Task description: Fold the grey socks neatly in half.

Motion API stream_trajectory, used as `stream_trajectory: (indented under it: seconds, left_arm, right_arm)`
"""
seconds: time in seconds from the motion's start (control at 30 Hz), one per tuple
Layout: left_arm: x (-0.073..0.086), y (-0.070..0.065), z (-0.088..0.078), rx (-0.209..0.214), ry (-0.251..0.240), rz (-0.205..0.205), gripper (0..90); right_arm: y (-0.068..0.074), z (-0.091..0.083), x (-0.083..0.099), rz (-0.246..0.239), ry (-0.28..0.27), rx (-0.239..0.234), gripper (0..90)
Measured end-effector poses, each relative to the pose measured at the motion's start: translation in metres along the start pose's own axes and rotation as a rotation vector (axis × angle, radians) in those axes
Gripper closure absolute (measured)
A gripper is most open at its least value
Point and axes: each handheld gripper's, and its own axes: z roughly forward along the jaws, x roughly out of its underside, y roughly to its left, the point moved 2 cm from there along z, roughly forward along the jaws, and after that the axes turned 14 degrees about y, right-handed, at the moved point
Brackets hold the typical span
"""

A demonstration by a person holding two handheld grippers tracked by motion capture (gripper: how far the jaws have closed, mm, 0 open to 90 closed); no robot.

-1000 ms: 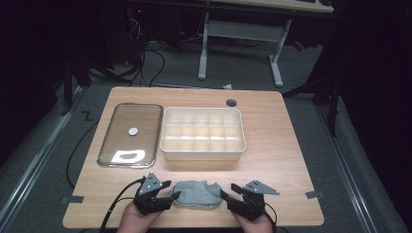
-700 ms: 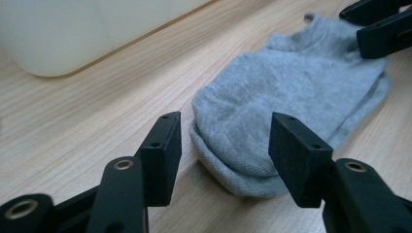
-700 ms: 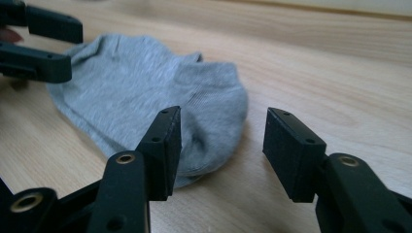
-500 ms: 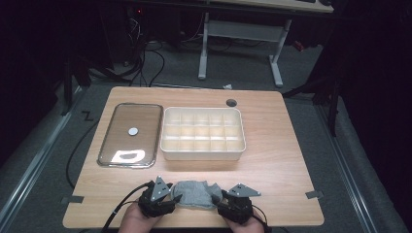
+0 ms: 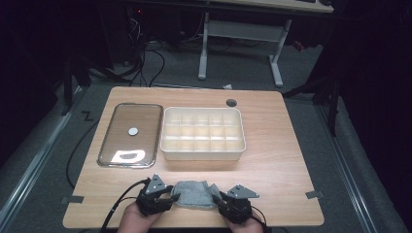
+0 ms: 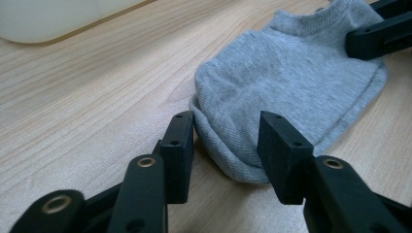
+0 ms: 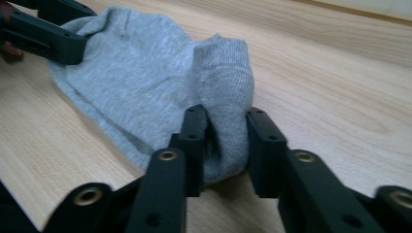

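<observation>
A grey sock [image 5: 194,194] lies flat on the wooden table near its front edge. My left gripper [image 5: 172,198] is at the sock's left end. In the left gripper view the sock [image 6: 282,73] has its rounded end between the jaws of the left gripper [image 6: 226,141]. Those jaws have just been closing, and the cloth there lies unsqueezed. My right gripper [image 5: 216,199] is at the sock's right end. In the right gripper view the right gripper [image 7: 226,141] has also just been closing, and its pads pinch a bunched fold of the sock [image 7: 145,73].
A cream tray [image 5: 203,151] divided into several compartments stands at mid-table. Left of it lies a flat metal-rimmed glass lid [image 5: 111,145] with a small white knob [image 5: 132,130]. A round cable hole [image 5: 231,102] is near the far edge. The front edge runs just below both hands.
The right gripper slid left onto the sock's end and its jaws narrowed onto the cloth. The left gripper's jaws narrowed around the other end while that hand stayed put.
</observation>
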Motion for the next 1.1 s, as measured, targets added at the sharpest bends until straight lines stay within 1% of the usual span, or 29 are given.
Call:
stream_trajectory:
  seconds: [0.1, 0.17, 0.2, 0.23, 0.27, 0.3, 0.33, 0.37, 0.43, 0.47, 0.5, 0.53, 0.57, 0.6, 0.63, 0.67, 0.7, 0.77, 0.83, 0.9, 0.97, 1.0, 1.03, 1.1]
  left_arm:
    - [0.0, -0.002, 0.0, -0.005, 0.0, 0.013, 59.7]
    - [-0.001, -0.004, 0.0, -0.015, -0.006, 0.024, 60.3]
    - [-0.001, -0.004, 0.0, -0.015, -0.006, 0.024, 60.6]
    - [-0.003, -0.005, 0.0, -0.023, -0.014, 0.026, 60.6]
    - [-0.004, -0.005, 0.0, -0.024, -0.019, 0.024, 61.2]
    - [-0.007, -0.006, 0.001, -0.021, -0.027, 0.019, 61.2]
    - [-0.009, -0.006, 0.002, -0.018, -0.033, 0.016, 61.2]
    - [-0.012, -0.007, 0.003, -0.019, -0.036, 0.014, 61.0]
    - [-0.018, -0.009, 0.004, -0.034, -0.042, 0.007, 58.0]
    - [-0.021, -0.009, 0.004, -0.039, -0.052, 0.006, 55.9]
    - [-0.024, -0.01, 0.002, -0.043, -0.069, 0.006, 55.8]
    - [-0.032, -0.015, -0.002, -0.057, -0.099, 0.035, 62.9]
    - [-0.032, -0.015, -0.002, -0.057, -0.099, 0.035, 72.3]
    - [-0.041, -0.02, -0.004, -0.07, -0.131, 0.063, 78.3]
    - [-0.047, -0.022, -0.003, -0.064, -0.134, 0.065, 82.6]
    - [-0.047, -0.022, -0.003, -0.064, -0.134, 0.065, 85.6]
    - [-0.053, -0.024, 0.0, -0.064, -0.129, 0.07, 87.1]
    - [-0.067, -0.028, 0.011, -0.052, -0.1, 0.08, 87.3]
    - [-0.077, -0.031, 0.022, -0.054, -0.076, 0.083, 87.2]
    - [-0.085, -0.032, 0.036, -0.055, -0.037, 0.08, 87.0]
    - [-0.087, -0.032, 0.046, -0.062, -0.003, 0.073, 87.0]
    - [-0.088, -0.032, 0.049, -0.057, 0.01, 0.073, 88.0]
    - [-0.087, -0.034, 0.053, -0.058, 0.03, 0.078, 89.4]
    - [-0.085, -0.037, 0.056, -0.059, 0.045, 0.09, 89.9]
  right_arm:
    - [0.001, 0.0, 0.0, -0.011, -0.001, -0.016, 83.7]
    - [0.001, -0.001, 0.001, -0.015, -0.008, -0.012, 84.7]
    - [0.001, -0.001, 0.001, -0.015, -0.008, -0.012, 84.7]
    - [0.0, -0.001, 0.001, -0.019, -0.012, -0.007, 85.0]
    - [-0.003, -0.003, -0.001, -0.014, -0.022, 0.005, 85.2]
    - [-0.003, -0.003, -0.001, -0.014, -0.022, 0.005, 85.2]
    - [-0.005, -0.004, -0.003, -0.001, -0.029, 0.008, 85.2]
    - [-0.008, -0.005, -0.004, 0.003, -0.033, 0.01, 85.2]
    - [-0.014, -0.008, -0.009, 0.007, -0.042, 0.017, 85.2]
    - [-0.019, -0.009, -0.012, 0.007, -0.047, 0.018, 85.2]
    - [-0.021, -0.01, -0.014, 0.004, -0.05, 0.016, 85.2]
    - [-0.027, -0.01, -0.016, 0.015, -0.056, 0.016, 85.2]
    - [-0.029, -0.01, -0.016, 0.012, -0.056, 0.016, 85.2]
    - [-0.03, -0.01, -0.016, 0.02, -0.055, 0.01, 85.2]
    - [-0.031, -0.009, -0.016, 0.02, -0.052, 0.008, 85.2]
    - [-0.031, -0.009, -0.016, 0.02, -0.052, 0.008, 85.2]
    - [-0.032, -0.008, -0.015, 0.012, -0.05, 0.002, 85.2]
    - [-0.031, -0.007, -0.015, 0.017, -0.046, -0.002, 85.2]
    - [-0.032, -0.006, -0.014, 0.008, -0.042, -0.006, 85.2]
    - [-0.032, -0.006, -0.013, 0.01, -0.042, -0.01, 85.2]
    - [-0.033, -0.006, -0.012, 0.016, -0.041, -0.015, 85.2]
    - [-0.033, -0.006, -0.012, 0.022, -0.042, -0.017, 85.1]
    - [-0.034, -0.006, -0.011, 0.028, -0.042, -0.02, 85.1]
    - [-0.036, -0.006, -0.011, 0.04, -0.05, -0.028, 85.1]
